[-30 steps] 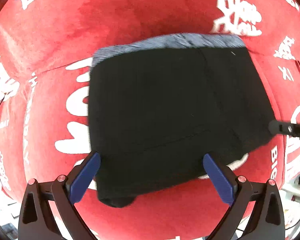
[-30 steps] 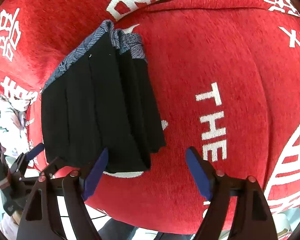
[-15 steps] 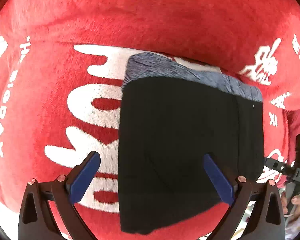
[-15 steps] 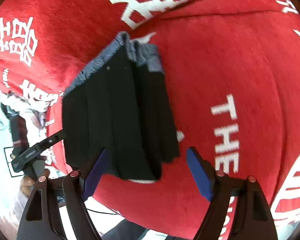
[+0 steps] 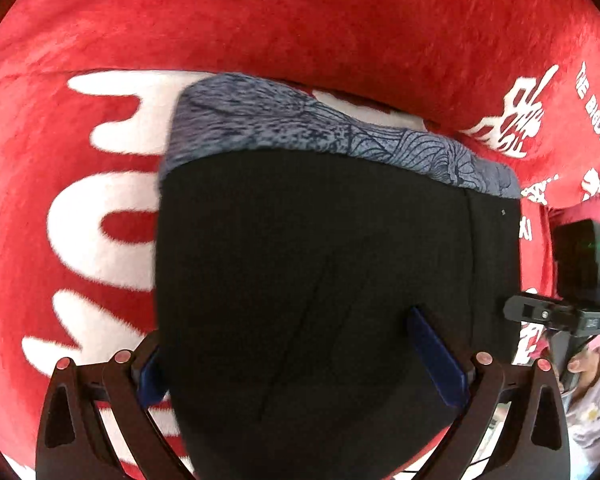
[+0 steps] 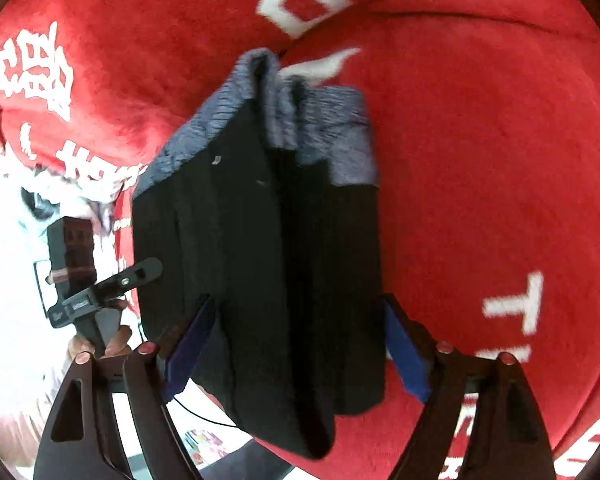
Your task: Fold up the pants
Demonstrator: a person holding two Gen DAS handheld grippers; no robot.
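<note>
left wrist view first: my left gripper (image 5: 300, 356) has its jaws spread wide, and the folded pants (image 5: 320, 280) fill the space between them, a thick black stack with a grey-blue patterned band (image 5: 340, 136) along the far edge. one blue pad (image 5: 436, 356) sits on top of the black cloth on one side, the other pad is half hidden behind the stack's edge on the opposite side. nothing is pinched, the fingers just straddle the bundle. the pants lie on a red plush cover (image 5: 300, 20) with big white lettering showing beside the stack. off at the edge of this view i can see my right gripper's black body (image 5: 556, 312) just beside the bundle, with a hand wrapped round its handle. right wrist view now: my right gripper (image 6: 296, 348) is also wide apart, its blue pads flanking the near end of the pants (image 6: 260, 260), which show here as several stacked layers seen edge-on, the grey-blue band (image 6: 332, 140) bunched at the far end. no clamp on the cloth on this side either. the left gripper (image 6: 108, 284) shows just beside the stack's far side, held in a hand, and the red cover (image 6: 480, 140) spreads out beyond.
</note>
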